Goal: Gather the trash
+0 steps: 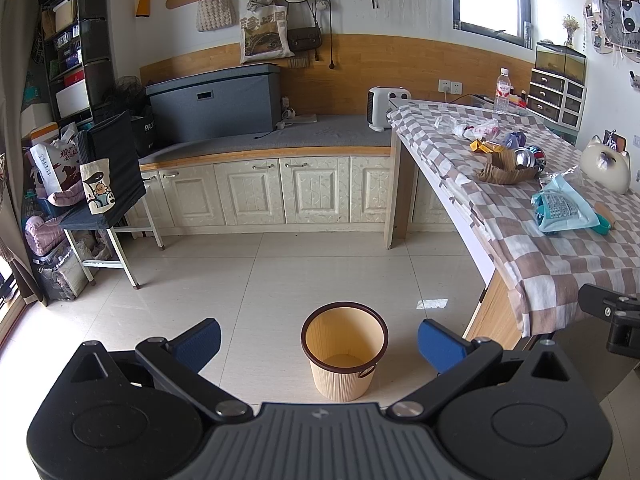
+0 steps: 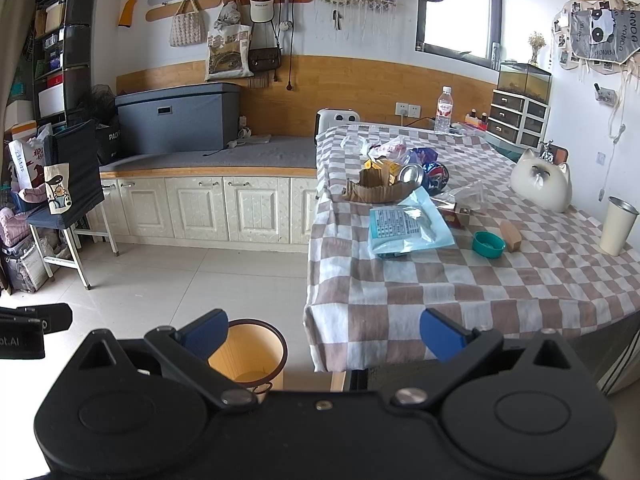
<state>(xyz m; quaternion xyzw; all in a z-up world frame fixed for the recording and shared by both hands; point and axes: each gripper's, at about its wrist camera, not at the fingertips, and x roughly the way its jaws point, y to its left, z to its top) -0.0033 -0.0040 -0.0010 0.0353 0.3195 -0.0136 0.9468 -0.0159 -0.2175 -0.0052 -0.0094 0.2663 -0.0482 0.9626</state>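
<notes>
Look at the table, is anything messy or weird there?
Yes. Litter sits loose on the brown-and-white checkered tablecloth: a light blue plastic packet, torn brown corrugated cardboard, a silver can lying on its side and crumpled wrappers. The beige ribbed bin with the brown rim on the floor looks empty.

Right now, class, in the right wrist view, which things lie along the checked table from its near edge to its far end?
Blue packet → torn cardboard piece → crumpled plastic wrapper → water bottle.
</notes>
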